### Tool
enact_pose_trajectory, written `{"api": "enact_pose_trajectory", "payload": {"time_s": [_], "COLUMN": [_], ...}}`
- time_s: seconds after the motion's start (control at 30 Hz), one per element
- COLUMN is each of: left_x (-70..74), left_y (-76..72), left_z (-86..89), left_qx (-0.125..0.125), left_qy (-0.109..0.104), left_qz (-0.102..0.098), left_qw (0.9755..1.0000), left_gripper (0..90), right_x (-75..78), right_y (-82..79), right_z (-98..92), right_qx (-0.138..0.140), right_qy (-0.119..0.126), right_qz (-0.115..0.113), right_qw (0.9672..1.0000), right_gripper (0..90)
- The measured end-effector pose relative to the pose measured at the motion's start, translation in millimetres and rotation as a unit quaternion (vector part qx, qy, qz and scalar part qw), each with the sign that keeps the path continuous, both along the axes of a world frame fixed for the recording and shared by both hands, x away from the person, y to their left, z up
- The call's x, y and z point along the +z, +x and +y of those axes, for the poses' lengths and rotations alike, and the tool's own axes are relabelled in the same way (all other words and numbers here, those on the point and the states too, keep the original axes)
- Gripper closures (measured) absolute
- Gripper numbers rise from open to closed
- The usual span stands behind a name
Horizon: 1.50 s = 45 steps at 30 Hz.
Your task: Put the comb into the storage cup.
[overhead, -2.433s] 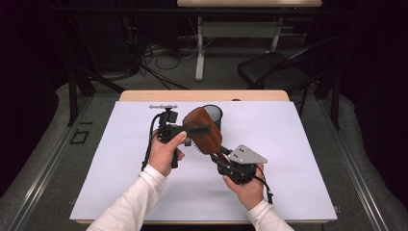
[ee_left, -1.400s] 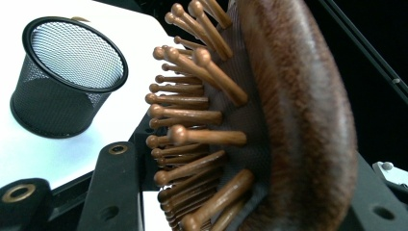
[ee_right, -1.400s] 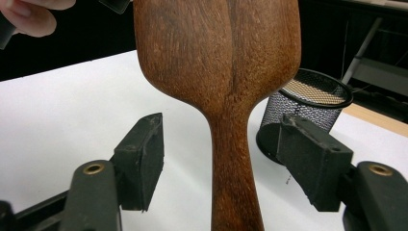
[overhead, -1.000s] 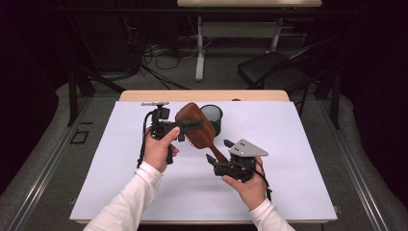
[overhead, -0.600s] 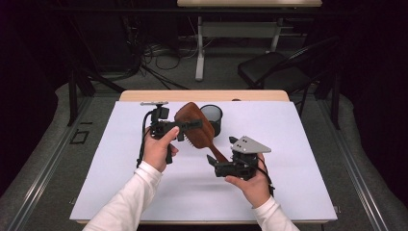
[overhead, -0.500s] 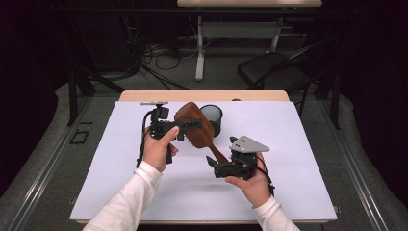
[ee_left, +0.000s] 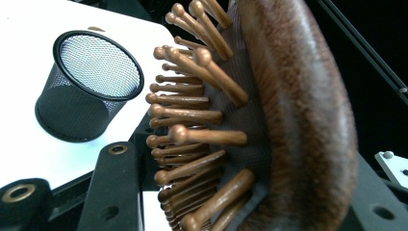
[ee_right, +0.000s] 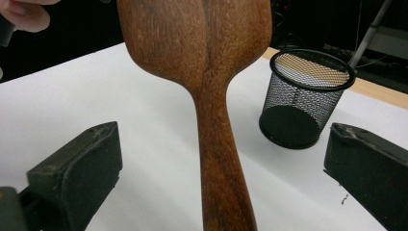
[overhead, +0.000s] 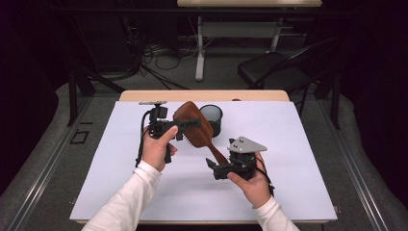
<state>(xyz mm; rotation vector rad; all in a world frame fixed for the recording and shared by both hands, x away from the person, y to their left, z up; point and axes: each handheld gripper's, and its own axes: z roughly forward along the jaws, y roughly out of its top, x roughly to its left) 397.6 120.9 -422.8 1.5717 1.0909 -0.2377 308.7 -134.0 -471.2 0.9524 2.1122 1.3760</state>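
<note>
From above, your left gripper (overhead: pixel 185 126) clamps the wooden hairbrush (overhead: pixel 195 127) aloft beside the mesh cup (overhead: pixel 211 119); its own view shows jaws pinching the bristled head; your right gripper (ee_right: pixel 216 178), jaws just spread, frees the handle, so cupping remains.

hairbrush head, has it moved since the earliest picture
Yes. In the high view the hairbrush head sat in front of the mesh cup, hiding most of it; it now lies to the cup's left, toward the left gripper clamping it.
</note>
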Motion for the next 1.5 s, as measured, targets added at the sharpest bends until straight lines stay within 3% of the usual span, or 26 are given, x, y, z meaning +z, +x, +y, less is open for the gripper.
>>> {"api": "enact_pose_trajectory", "payload": {"time_s": [0.23, 0.5, 0.93, 1.5], "left_x": [0.6, 1.0, 5.2, 19.6], "left_y": [0.0, 1.9, 6.0, 13.3], "left_z": [0.9, 3.8, 7.1, 6.8], "left_qx": [0.002, 0.008, 0.019, 0.032], "left_qy": [0.000, 0.004, 0.013, 0.024], "left_qz": [0.001, 0.001, 0.001, -0.009], "left_qw": [1.0000, 1.0000, 0.9997, 0.9992], "left_gripper": [48.6, 48.6, 48.5, 48.4], "right_x": [1.6, 2.8, 8.2, 15.6], "right_y": [-0.3, 4.2, 8.3, 11.0], "right_z": [-2.3, -10.1, -24.7, -42.0], "right_qx": [0.004, -0.024, -0.039, -0.056], "right_qy": [0.003, 0.010, 0.024, 0.037], "right_qz": [0.002, 0.001, 0.002, -0.002], "right_qw": [1.0000, 0.9997, 0.9990, 0.9978], "right_gripper": [0.0, 0.0, 0.0, 0.0]}}
